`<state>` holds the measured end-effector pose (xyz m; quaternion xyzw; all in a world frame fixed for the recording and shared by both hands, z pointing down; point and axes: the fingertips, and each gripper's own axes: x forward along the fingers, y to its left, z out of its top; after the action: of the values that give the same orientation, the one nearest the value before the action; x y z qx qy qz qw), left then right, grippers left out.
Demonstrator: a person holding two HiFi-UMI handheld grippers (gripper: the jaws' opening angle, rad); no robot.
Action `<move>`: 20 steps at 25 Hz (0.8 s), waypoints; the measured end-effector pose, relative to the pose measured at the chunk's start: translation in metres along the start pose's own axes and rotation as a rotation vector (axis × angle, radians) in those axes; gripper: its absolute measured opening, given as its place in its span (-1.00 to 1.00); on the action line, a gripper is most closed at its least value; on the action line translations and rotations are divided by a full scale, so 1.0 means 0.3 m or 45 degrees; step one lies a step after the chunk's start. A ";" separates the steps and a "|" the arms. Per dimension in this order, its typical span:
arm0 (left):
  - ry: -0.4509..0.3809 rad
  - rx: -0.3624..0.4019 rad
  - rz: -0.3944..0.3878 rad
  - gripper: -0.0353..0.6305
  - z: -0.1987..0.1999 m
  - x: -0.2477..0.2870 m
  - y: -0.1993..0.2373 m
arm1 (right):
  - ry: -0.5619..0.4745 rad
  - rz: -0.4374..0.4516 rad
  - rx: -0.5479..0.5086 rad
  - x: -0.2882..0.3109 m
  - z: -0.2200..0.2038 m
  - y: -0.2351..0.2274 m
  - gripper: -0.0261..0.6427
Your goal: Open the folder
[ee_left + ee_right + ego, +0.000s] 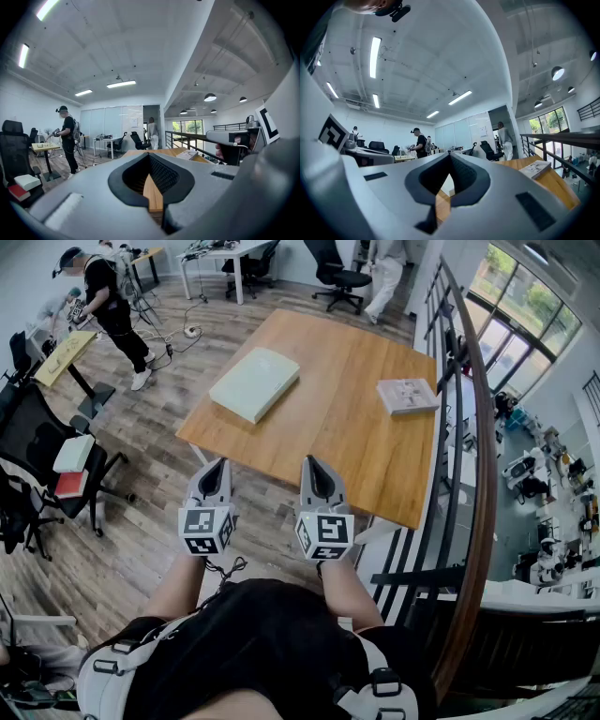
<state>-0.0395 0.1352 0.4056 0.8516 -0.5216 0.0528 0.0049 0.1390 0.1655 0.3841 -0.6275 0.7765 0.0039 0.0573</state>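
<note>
A pale green folder (254, 382) lies flat and closed on the left part of the wooden table (328, 418). My left gripper (216, 468) and right gripper (314, 467) hang side by side in front of the table's near edge, pointing level toward it, both shut and empty. In the left gripper view the left gripper (150, 157) shows its jaws meeting, with the tabletop (153, 194) seen through the gap. The right gripper (451, 157) looks the same in the right gripper view. The folder's pale edge (443, 184) peeks through that gap.
A white box-like book (407, 396) rests near the table's right edge, by a metal railing (469, 456). A person in black (111, 307) works at a desk at far left; another person (382, 277) stands beyond the table. Office chairs (37, 456) sit at left.
</note>
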 end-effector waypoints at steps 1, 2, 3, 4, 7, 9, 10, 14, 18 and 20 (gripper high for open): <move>0.004 -0.002 -0.001 -0.89 -0.004 -0.008 -0.005 | 0.004 0.003 0.003 -0.007 -0.002 0.004 -0.91; 0.009 -0.005 -0.001 -0.89 -0.007 -0.016 -0.010 | 0.009 0.006 0.006 -0.013 -0.004 0.008 -0.91; 0.013 -0.007 -0.002 -0.89 -0.010 -0.024 -0.015 | 0.016 0.009 0.009 -0.020 -0.007 0.012 -0.91; 0.016 -0.009 -0.002 -0.89 -0.013 -0.032 -0.019 | 0.023 0.011 0.010 -0.027 -0.011 0.016 -0.91; 0.023 -0.005 0.002 -0.89 -0.021 -0.056 -0.024 | 0.063 0.021 0.022 -0.038 -0.034 0.034 -0.91; 0.027 0.001 0.003 -0.89 -0.027 -0.070 -0.025 | 0.087 0.031 0.035 -0.044 -0.050 0.049 -0.91; 0.030 0.004 0.003 -0.89 -0.031 -0.078 -0.025 | 0.094 0.032 0.040 -0.049 -0.055 0.056 -0.91; 0.049 0.006 0.002 -0.89 -0.045 -0.107 -0.015 | 0.111 0.022 0.051 -0.062 -0.068 0.083 -0.91; 0.060 0.000 0.000 -0.89 -0.071 -0.125 0.002 | 0.131 0.023 0.065 -0.059 -0.095 0.108 -0.91; 0.059 -0.004 0.002 -0.89 -0.080 -0.134 0.017 | 0.140 0.030 0.066 -0.053 -0.107 0.128 -0.91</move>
<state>-0.0641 0.1700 0.4254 0.8497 -0.5220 0.0717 0.0185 0.1021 0.1868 0.4149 -0.6160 0.7856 -0.0499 0.0305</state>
